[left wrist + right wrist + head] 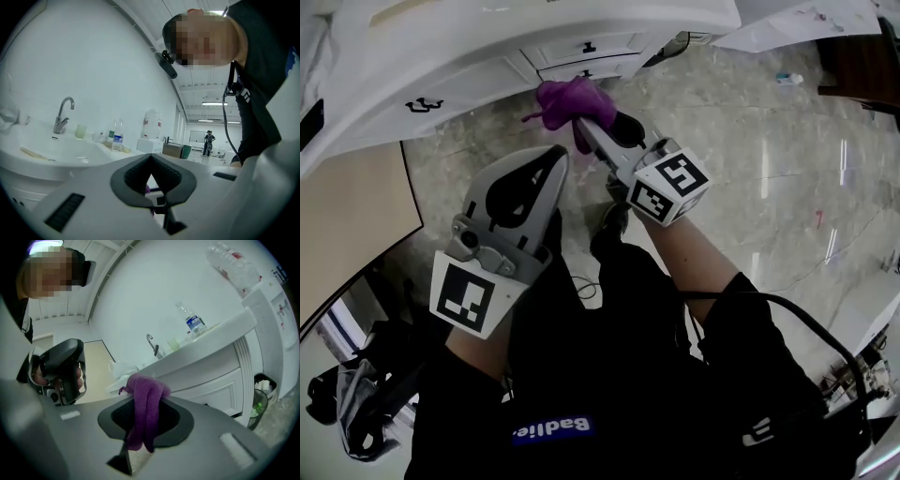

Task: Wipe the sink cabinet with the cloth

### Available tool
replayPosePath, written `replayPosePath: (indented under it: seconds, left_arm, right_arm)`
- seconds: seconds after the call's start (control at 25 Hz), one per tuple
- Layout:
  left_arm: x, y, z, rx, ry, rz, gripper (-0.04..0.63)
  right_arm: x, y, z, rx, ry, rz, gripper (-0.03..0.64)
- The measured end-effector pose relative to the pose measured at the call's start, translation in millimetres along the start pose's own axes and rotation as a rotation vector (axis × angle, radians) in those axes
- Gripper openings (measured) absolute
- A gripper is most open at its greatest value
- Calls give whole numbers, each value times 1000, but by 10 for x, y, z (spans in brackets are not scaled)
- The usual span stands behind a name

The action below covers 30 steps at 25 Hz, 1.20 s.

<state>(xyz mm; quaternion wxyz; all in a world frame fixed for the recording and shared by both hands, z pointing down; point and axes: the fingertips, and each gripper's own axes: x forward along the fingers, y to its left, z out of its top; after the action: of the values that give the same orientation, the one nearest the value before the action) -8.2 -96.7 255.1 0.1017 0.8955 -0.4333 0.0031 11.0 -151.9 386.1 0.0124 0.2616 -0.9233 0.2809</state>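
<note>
Left gripper [547,171], nearest: jaws closed together, nothing between them. Right gripper [592,133]: jaws pinched on the purple cloth [569,100], held at the cabinet [478,75] front; contact unclear. The cloth is probably light, soft and limp, so it is best gripped through its bunched middle.

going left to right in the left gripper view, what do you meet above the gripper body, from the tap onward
chrome curved tap → pale green translucent cup → clear plastic water bottle with a blue label → large white jug with a red label → distant standing person
</note>
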Motion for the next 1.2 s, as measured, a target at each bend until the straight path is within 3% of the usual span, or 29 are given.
replayPosePath:
  seconds: [0.48,0.96,1.2]
  left_arm:
    - [90,261,-330,46,-57,86,5]
    - [250,745,-940,83,-153,106,5]
    - [318,1038,-1263,81,-200,122,5]
  right_arm:
    - [503,-453,-366,-46,25,19,77]
    - [1086,-709,-571,-63,-69,77,77]
    - [1357,-815,-614,-138,-97,84,77]
